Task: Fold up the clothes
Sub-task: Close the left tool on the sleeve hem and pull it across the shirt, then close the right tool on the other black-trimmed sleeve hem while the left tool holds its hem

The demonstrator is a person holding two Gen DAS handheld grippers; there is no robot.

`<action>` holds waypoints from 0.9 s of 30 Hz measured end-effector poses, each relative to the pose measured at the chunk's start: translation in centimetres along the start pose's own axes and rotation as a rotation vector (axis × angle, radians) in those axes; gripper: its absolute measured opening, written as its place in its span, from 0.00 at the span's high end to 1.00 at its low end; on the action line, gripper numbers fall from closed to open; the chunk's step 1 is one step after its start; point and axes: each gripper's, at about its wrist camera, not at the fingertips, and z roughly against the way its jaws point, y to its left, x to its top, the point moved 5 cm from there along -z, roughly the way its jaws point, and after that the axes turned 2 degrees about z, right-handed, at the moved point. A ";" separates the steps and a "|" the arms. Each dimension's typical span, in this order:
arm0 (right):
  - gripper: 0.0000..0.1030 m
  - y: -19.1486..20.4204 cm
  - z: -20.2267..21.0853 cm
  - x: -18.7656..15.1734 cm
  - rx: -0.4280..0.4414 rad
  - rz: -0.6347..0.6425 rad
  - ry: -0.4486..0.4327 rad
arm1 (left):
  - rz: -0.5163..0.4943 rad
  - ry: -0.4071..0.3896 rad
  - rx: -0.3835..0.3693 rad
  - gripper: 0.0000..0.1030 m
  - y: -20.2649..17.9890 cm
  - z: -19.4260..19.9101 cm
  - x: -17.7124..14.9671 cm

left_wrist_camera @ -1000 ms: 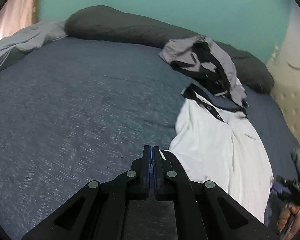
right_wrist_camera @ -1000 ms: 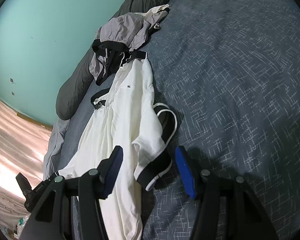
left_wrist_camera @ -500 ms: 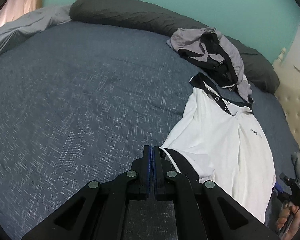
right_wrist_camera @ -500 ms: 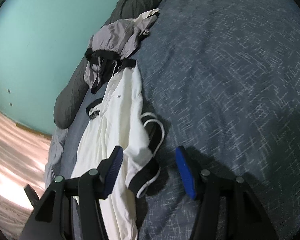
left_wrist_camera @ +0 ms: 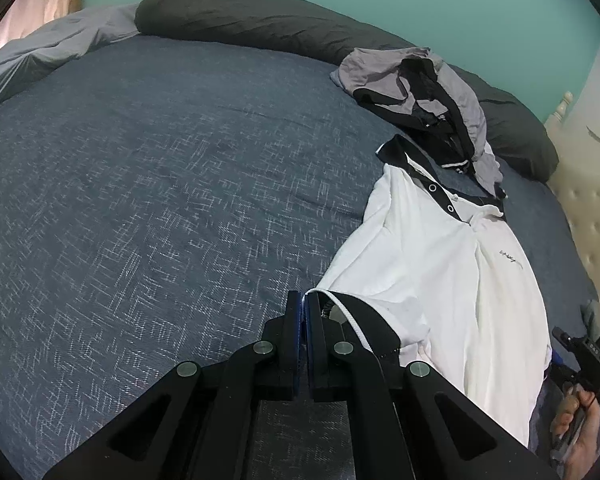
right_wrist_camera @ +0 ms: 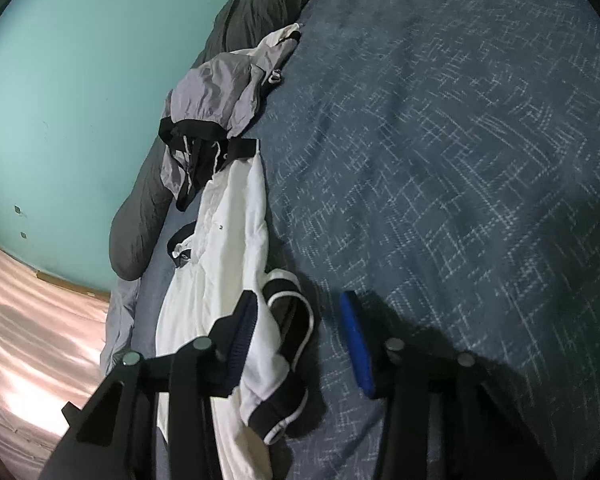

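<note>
1. Found the white polo shirt, with its black collar and black-banded cuffs, stretched out along the right side of the bed with the dark blue woven cover, collar at the far end and touching a crumpled grey and black garment.
2. Found the left gripper with jaws closed on the very edge of one black cuff, seemingly catching little more than the white piping.
3. Found the right gripper with jaws partly apart and just closing, the other black cuff lying between them and one pad clear of the cloth.
4. Judged the left pinch likely to slip under any pull, given so thin a bite.
5. Judged the right jaws liable to catch only one layer, or some bed cover as well.
6. Judged a lift liable to drag the grey and black garment along at the collar.
7. Saw no container anywhere, so nothing held in one.
</note>
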 end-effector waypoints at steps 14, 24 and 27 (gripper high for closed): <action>0.97 -0.2 -1.3 0.2 0.003 0.016 0.004 | -0.008 0.018 0.004 0.98 -0.2 -0.5 -0.6; 0.97 -0.5 3.7 3.6 0.078 -0.032 -0.152 | 0.004 0.018 0.002 0.98 0.1 -0.3 -0.5; 0.97 -1.8 4.8 4.5 0.063 -0.066 -0.190 | 0.008 0.022 0.000 0.98 0.2 -0.4 -0.5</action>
